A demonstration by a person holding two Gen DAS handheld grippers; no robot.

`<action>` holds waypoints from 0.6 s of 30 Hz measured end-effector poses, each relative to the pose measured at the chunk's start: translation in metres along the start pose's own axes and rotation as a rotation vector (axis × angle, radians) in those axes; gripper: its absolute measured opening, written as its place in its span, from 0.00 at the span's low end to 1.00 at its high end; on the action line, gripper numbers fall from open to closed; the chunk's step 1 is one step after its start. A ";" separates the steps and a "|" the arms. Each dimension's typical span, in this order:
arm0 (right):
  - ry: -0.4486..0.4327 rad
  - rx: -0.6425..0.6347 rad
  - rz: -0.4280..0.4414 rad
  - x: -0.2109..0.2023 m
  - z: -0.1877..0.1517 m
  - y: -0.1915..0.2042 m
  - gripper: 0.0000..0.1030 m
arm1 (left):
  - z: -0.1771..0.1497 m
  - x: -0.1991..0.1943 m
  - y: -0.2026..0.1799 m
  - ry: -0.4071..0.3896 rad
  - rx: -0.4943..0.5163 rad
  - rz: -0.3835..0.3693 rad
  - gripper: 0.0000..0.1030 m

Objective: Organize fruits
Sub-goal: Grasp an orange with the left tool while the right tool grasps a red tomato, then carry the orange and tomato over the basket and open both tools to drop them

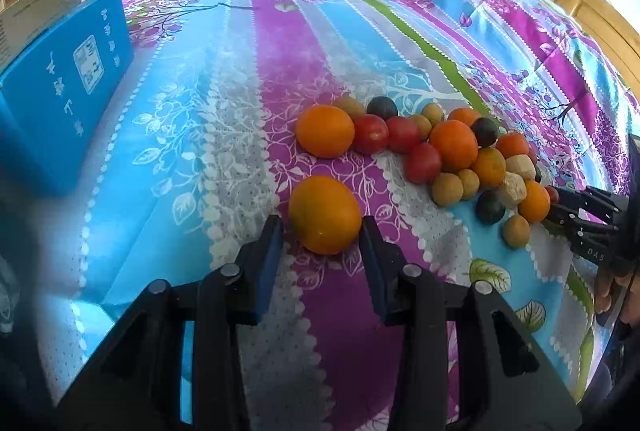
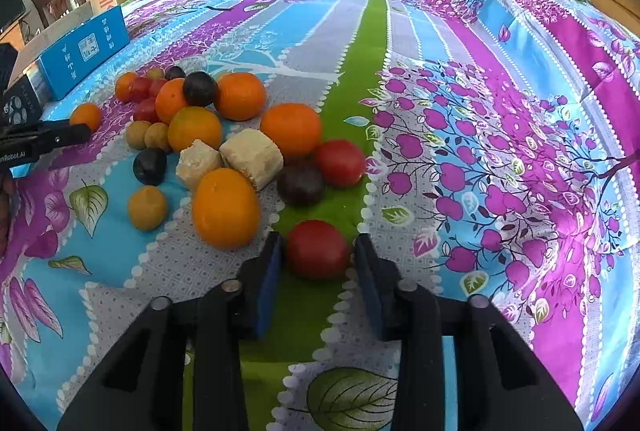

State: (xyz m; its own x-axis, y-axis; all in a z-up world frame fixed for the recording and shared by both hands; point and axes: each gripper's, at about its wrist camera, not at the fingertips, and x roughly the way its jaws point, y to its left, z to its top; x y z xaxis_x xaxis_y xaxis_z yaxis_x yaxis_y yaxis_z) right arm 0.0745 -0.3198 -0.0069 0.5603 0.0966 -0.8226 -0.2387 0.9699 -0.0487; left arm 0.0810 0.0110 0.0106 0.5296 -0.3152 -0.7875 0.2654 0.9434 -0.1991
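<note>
Left wrist view: my left claw (image 1: 322, 227) has a round, smooth-skinned orange citrus fruit (image 1: 325, 214) between its blue-padded fingers (image 1: 269, 251). The far pad touches the peel, but a sliver of cloth shows at the near pad, so I cannot tell whether I am truly clamped on it. It sits just ahead of me, apart from the main heap of mixed fruit (image 1: 440, 151), which lies ahead and off to my right on the striped, flower-printed bedcloth (image 1: 200, 111).

My right claw (image 2: 318, 251) has a round, glossy red tomato-like fruit (image 2: 317, 249) between its pads; the pads stand right at its flanks and I judge them closed on it. It rests on the green stripe just before me, with the pile ahead and to my left.

Handling, as I judge it: the orange is firm, light and slightly pebbled, forgiving of a squeeze across its widest part. The red one looks thin-skinned and slick, apt to bruise or roll, so I would grip lightly across its middle.

Writing: a flat blue cardboard box (image 1: 68, 87) far to my left bears white characters too small to read. My right claw's body, seen from the left, shows the letters "DAS".
</note>
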 end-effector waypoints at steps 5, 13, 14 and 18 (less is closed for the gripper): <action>-0.018 0.077 -0.013 -0.012 -0.005 -0.004 0.32 | 0.003 0.003 -0.002 0.002 -0.005 0.003 0.39; -0.033 0.156 0.002 -0.028 -0.013 -0.001 0.32 | 0.009 0.009 -0.003 -0.006 -0.021 0.006 0.40; -0.034 0.161 0.003 -0.029 -0.013 0.001 0.32 | 0.010 0.009 -0.003 -0.007 -0.019 0.011 0.40; -0.044 0.186 -0.007 -0.039 -0.013 0.004 0.32 | 0.009 0.002 -0.007 -0.023 -0.006 0.024 0.38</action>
State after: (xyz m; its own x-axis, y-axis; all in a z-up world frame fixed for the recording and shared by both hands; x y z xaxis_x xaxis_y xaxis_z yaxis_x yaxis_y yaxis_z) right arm 0.0419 -0.3227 0.0177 0.5966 0.0951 -0.7969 -0.0864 0.9948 0.0540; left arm 0.0875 0.0025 0.0159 0.5538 -0.2947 -0.7787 0.2472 0.9513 -0.1842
